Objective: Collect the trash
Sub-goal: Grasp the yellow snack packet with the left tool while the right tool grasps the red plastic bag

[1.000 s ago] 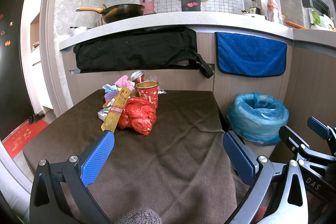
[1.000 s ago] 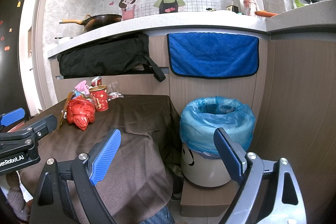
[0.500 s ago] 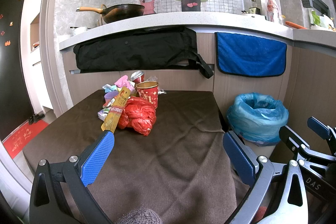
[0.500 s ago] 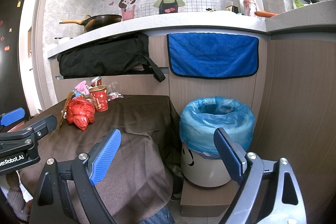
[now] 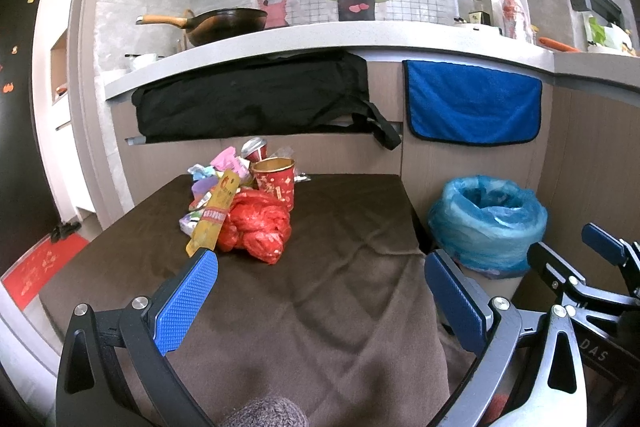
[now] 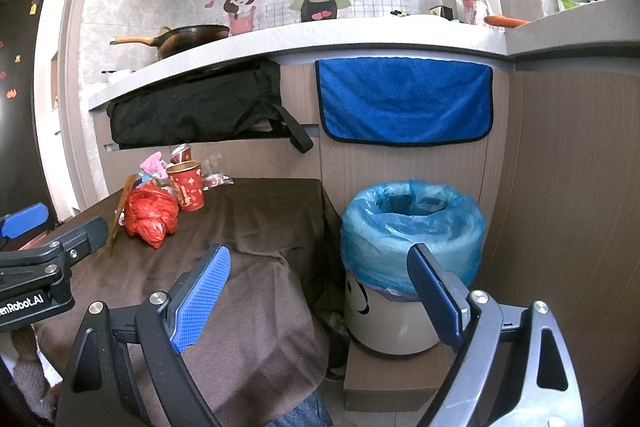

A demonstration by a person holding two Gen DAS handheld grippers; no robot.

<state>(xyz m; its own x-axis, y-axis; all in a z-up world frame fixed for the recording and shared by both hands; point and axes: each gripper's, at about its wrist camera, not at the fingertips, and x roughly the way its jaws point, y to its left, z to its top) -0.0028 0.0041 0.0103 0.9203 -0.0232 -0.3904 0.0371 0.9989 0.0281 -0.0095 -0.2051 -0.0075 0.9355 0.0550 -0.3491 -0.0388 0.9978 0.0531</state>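
A pile of trash lies at the far left of the brown-clothed table [image 5: 320,299]: a crumpled red plastic bag [image 5: 256,227], a yellow wrapper [image 5: 214,215], a red paper cup [image 5: 276,181], a can [image 5: 254,149] and pastel wrappers [image 5: 224,163]. The bag [image 6: 150,215] and cup [image 6: 188,185] also show in the right wrist view. A bin lined with a blue bag [image 6: 412,223] stands on the floor right of the table; it also shows in the left wrist view [image 5: 486,219]. My left gripper [image 5: 320,295] is open and empty, short of the pile. My right gripper [image 6: 320,283] is open and empty, near the bin.
A kitchen counter [image 5: 320,39] runs behind the table with a wok [image 5: 224,23] on it. A black cloth [image 5: 252,99] and a blue towel [image 5: 472,103] hang from its edge. A wooden cabinet wall [image 6: 560,187] stands right of the bin. A red mat [image 5: 36,271] lies on the floor at left.
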